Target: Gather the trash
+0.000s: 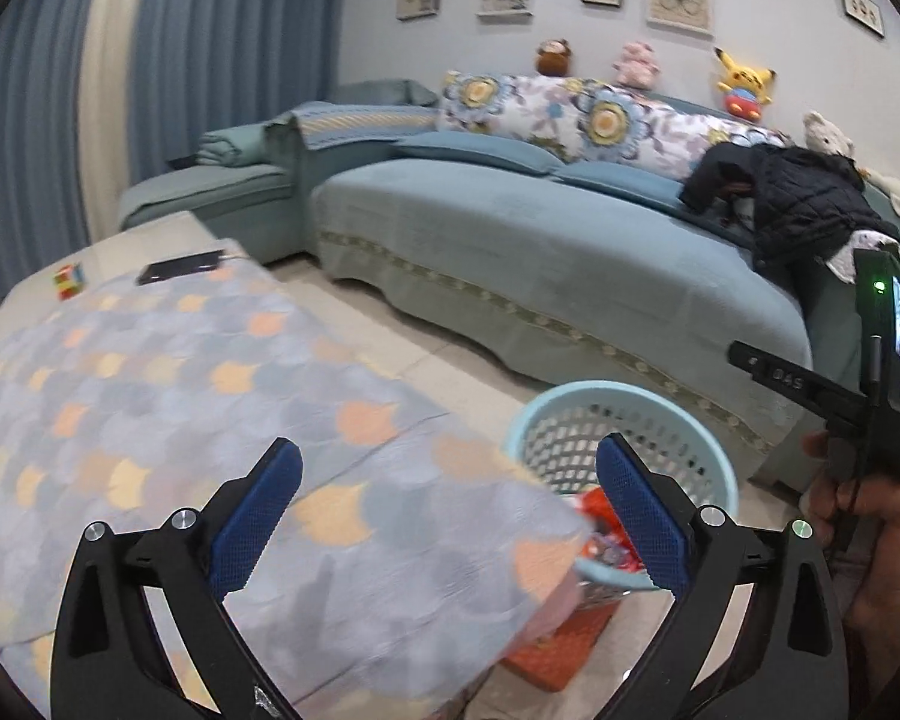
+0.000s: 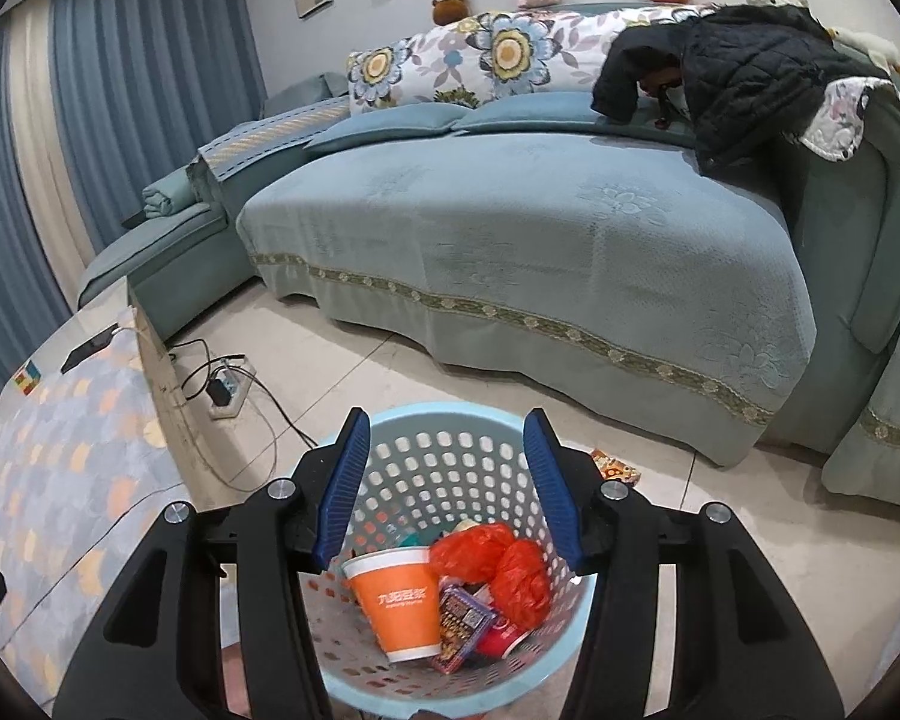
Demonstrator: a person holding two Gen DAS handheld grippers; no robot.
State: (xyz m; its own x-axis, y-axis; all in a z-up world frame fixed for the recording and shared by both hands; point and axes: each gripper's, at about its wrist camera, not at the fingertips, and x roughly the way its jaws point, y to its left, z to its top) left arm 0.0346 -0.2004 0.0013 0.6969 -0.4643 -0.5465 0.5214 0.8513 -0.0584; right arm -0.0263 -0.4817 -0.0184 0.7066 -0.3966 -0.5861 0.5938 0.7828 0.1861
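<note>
Both hand-held grippers are released and empty: the left hand-held gripper (image 1: 447,510) hangs wide over the counter's (image 1: 168,372) near corner, the right hand-held gripper (image 2: 447,483) part-spread above the basket (image 2: 444,420) on the floor, where an orange cup (image 2: 399,606), red bags (image 2: 495,564) and wrappers lie. One wrapper (image 2: 615,467) lies on the floor just beside the basket; to collect it well, lower squarely and pinch an edge.

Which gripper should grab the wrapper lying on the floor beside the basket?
Probably right. The right gripper, open and empty, hovers over the basket, with the wrapper just beyond its rim. The left gripper hangs over the table.
</note>
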